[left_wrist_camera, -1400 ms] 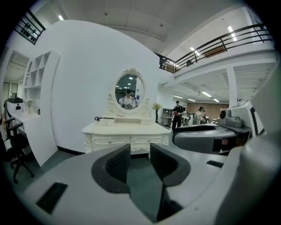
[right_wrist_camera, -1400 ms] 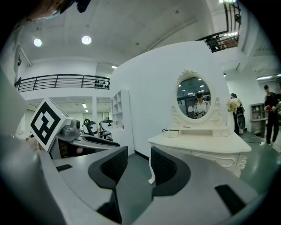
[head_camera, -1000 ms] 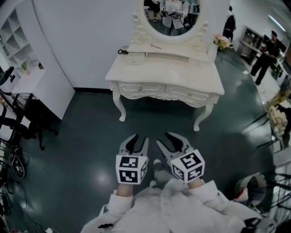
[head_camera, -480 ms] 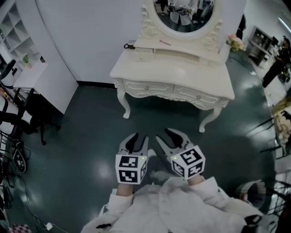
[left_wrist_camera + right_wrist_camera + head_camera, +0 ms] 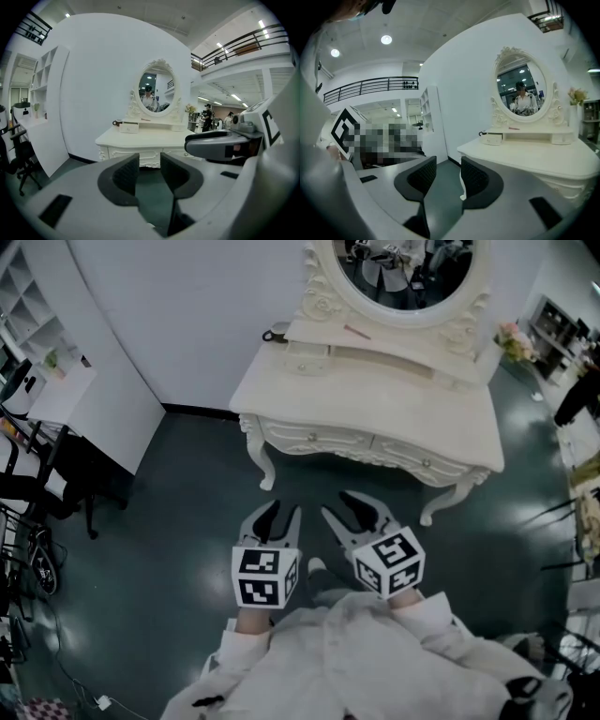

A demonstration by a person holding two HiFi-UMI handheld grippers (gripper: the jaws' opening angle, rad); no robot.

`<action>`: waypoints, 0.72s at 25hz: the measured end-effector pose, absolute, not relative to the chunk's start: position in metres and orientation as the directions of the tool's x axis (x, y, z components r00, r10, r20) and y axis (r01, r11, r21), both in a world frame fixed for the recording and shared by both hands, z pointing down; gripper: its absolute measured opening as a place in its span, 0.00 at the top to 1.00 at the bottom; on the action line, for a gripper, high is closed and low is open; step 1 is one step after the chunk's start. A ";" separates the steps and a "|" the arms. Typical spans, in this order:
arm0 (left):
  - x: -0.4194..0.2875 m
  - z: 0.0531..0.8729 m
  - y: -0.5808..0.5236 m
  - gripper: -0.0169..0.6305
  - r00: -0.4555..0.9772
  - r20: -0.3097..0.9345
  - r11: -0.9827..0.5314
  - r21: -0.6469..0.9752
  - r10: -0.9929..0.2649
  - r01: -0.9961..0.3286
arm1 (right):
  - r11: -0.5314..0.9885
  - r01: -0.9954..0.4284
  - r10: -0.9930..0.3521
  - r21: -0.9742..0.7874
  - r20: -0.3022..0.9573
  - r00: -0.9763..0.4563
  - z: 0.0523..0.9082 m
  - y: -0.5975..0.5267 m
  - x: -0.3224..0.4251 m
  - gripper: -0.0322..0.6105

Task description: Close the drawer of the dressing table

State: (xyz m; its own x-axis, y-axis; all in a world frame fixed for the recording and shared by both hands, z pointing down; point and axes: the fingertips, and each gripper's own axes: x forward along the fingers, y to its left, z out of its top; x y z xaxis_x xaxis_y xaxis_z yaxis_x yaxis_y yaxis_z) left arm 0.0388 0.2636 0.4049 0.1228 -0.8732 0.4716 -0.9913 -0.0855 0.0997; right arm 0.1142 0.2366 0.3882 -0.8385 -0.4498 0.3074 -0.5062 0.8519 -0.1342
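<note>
Plainly, the left tool (image 5: 281,512) and right tool (image 5: 337,504) (each bearing a square-marker cube) gape empty near the dressing table (image 5: 375,395).

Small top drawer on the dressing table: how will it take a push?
The small drawer juts from its shelf, so probably slides in under a light push. Boxy, likely stiff. The dressing table has slim curved legs; a hard shove might rock it.

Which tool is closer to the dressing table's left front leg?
Left. The left tool hangs just short of the leg, almost in line with it; the right tool is off to its right.
</note>
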 end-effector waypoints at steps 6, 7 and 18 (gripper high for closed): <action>0.014 0.395 0.195 0.79 0.100 0.463 -0.067 0.089 -0.881 -0.994 | 0.866 -0.481 -0.429 -0.135 0.291 -0.855 0.379 0.170 0.087 0.73; 0.011 0.395 0.185 0.79 0.099 0.465 -0.064 0.091 -0.880 -0.994 | 0.869 -0.477 -0.425 -0.135 0.290 -0.857 0.380 0.160 0.084 0.73; -0.005 0.402 0.121 0.79 0.091 0.492 -0.047 0.101 -0.866 -0.994 | 0.877 -0.454 -0.395 -0.157 0.300 -0.868 0.385 0.096 0.061 0.73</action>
State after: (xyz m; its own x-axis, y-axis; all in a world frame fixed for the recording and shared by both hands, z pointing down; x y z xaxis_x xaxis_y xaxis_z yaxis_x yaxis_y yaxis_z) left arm -0.0052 0.1209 0.4024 0.0911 -0.8661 0.4916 -0.9938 -0.0472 0.1011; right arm 0.0615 0.0958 0.3852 -0.8680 -0.3954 0.3005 -0.4540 0.8770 -0.1575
